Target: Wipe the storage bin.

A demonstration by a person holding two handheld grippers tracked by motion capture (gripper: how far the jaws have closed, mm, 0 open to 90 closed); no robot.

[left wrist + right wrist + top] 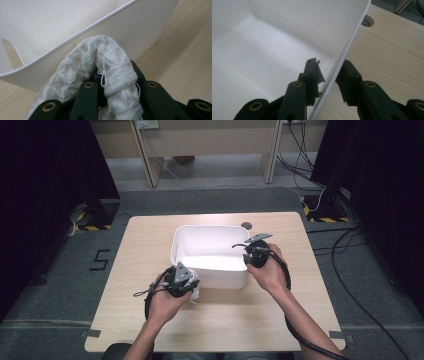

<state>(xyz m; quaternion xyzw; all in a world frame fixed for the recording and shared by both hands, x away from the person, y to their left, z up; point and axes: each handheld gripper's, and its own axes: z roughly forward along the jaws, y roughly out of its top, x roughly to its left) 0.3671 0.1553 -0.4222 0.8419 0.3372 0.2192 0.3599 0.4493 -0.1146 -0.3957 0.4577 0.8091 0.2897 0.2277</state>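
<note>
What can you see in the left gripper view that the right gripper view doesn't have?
The left gripper view has a white knitted cloth bunched between the left gripper's black jaws, which are shut on it, just outside the tub's wall.

The right gripper view has the right gripper with one jaw inside the tub's thin wall and one outside, the tub's bare inside floor, and a round hole in the table top.

Both show the white plastic tub and the light wooden table.
</note>
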